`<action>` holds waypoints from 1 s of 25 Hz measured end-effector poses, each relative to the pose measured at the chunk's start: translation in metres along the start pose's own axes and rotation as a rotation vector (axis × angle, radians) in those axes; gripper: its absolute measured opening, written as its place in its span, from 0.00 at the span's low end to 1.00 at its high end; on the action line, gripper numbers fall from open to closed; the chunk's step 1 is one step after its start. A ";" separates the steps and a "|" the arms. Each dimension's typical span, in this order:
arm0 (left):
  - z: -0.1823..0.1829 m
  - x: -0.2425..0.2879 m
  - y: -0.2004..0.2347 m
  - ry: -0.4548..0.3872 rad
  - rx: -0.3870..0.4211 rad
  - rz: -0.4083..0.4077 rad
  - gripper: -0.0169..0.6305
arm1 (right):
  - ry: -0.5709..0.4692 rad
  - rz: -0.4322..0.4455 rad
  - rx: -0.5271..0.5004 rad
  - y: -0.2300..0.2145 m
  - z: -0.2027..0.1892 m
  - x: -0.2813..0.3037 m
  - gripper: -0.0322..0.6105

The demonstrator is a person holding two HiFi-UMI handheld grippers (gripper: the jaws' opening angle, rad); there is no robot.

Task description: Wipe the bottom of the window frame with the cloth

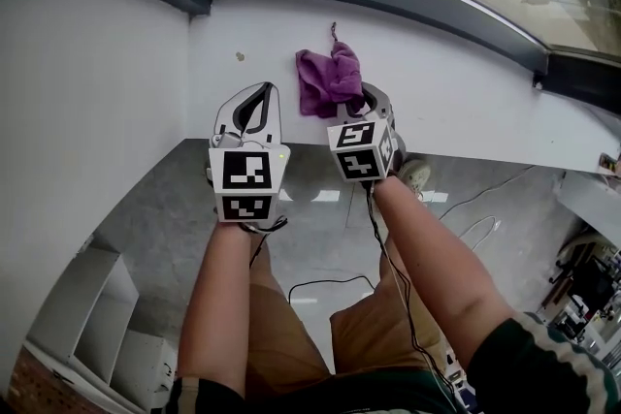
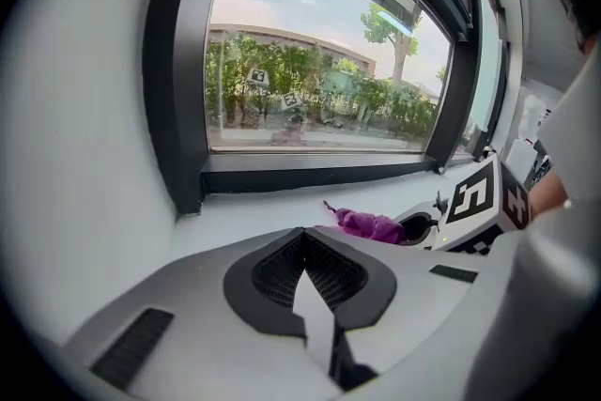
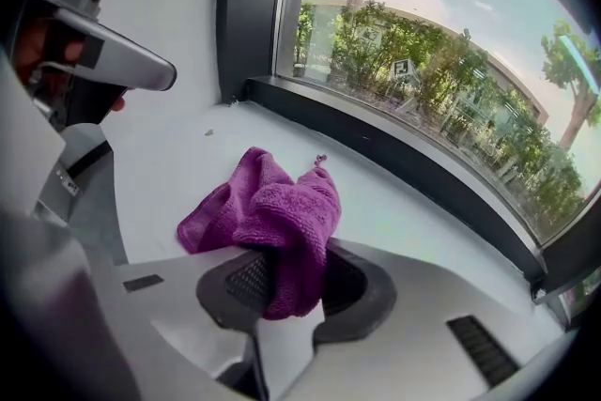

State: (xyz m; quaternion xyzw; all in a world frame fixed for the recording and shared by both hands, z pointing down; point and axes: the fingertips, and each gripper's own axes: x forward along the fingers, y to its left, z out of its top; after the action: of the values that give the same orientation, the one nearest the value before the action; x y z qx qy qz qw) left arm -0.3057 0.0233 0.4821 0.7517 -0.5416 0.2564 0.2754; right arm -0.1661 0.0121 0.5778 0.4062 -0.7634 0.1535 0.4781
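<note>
The crumpled purple terry cloth (image 3: 272,211) is pinched in the jaws of the right gripper (image 3: 291,269), one fold caught between the dark ribbed pads and the rest bunched ahead of them on the white painted sill (image 3: 188,174). The head view shows the same bundle lying on the sill, near the dark grey bottom rail of the window frame (image 1: 388,0) but not touching it. The left gripper (image 2: 305,249) hangs just beside the right one with its jaws closed and nothing between them (it has no part in the wipe, by the look of it). I judge the step in hand to be the approach: the cloth is gripped and down at sill level, and the wipe along the rail is not yet begun. The next move calls for pushing the cloth forward until it presses into the angle where sill meets rail, then drawing it sideways along that line; the bundle seems loosely held, so a firm downward pressure would probably help.
</note>
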 end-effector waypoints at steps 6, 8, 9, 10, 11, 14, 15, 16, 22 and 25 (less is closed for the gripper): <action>-0.001 -0.009 0.019 -0.005 -0.020 0.027 0.04 | -0.007 0.028 -0.021 0.022 0.015 0.004 0.21; -0.001 -0.013 0.026 -0.005 -0.026 0.038 0.04 | -0.008 0.036 -0.024 0.028 0.020 0.006 0.21; -0.001 -0.014 0.030 -0.006 -0.030 0.044 0.04 | -0.010 0.039 -0.027 0.031 0.023 0.007 0.21; -0.001 -0.015 0.034 -0.006 -0.033 0.050 0.04 | -0.011 0.043 -0.030 0.035 0.025 0.008 0.21; -0.001 -0.017 0.038 -0.006 -0.037 0.056 0.04 | -0.012 0.048 -0.033 0.038 0.028 0.009 0.21; -0.003 -0.020 0.047 -0.005 -0.048 0.074 0.04 | -0.019 0.063 -0.042 0.049 0.037 0.012 0.21; -0.004 -0.021 0.050 -0.003 -0.051 0.080 0.04 | -0.022 0.068 -0.045 0.053 0.040 0.013 0.21; -0.005 -0.022 0.052 -0.002 -0.055 0.086 0.04 | -0.025 0.074 -0.048 0.057 0.043 0.014 0.21; -0.011 -0.029 0.067 0.010 -0.068 0.112 0.04 | -0.051 0.113 -0.069 0.080 0.064 0.020 0.21; -0.014 -0.033 0.075 0.017 -0.073 0.123 0.04 | -0.067 0.130 -0.071 0.092 0.073 0.024 0.21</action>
State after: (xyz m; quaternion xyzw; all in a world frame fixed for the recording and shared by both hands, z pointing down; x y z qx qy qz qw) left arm -0.3877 0.0358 0.4800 0.7044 -0.5934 0.2592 0.2907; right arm -0.2859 0.0124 0.5761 0.3435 -0.8086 0.1435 0.4556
